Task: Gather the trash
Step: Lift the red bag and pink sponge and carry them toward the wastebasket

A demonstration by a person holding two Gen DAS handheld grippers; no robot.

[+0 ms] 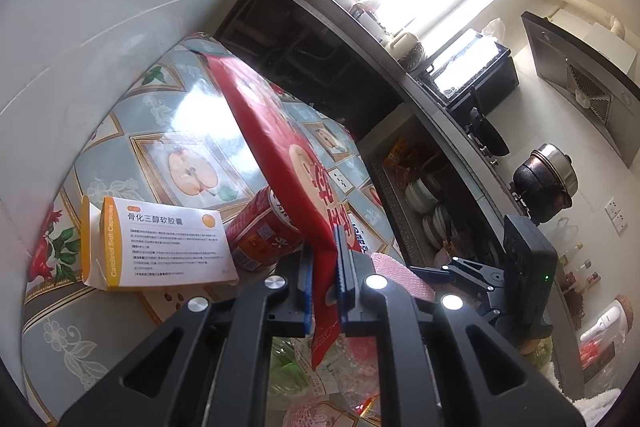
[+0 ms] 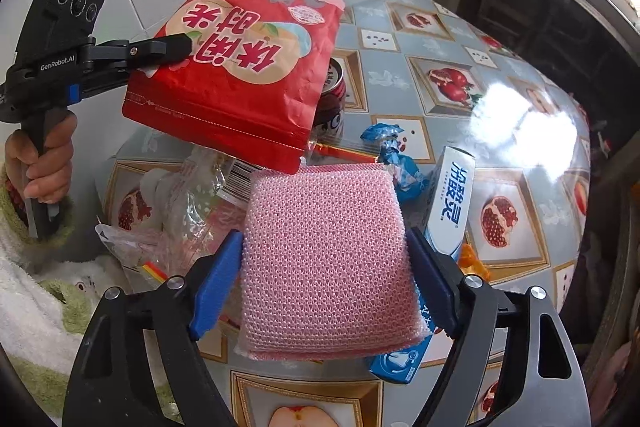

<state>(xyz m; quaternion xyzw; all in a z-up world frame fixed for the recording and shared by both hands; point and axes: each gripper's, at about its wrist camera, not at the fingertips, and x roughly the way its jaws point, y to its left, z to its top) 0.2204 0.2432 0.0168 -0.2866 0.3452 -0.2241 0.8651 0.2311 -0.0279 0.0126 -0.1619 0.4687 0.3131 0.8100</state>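
My left gripper is shut on a red snack bag and holds it above the table; the bag and that gripper also show in the right wrist view. My right gripper is shut on a pink mesh sponge pack, held over the table. A red drink can stands behind the bag, partly hidden. A white and orange medicine box lies left of the can.
The round table has a fruit-pattern cloth. On it lie a blue toothpaste box, a blue wrapper and clear plastic bags. A wall is behind; a kitchen counter runs to the right.
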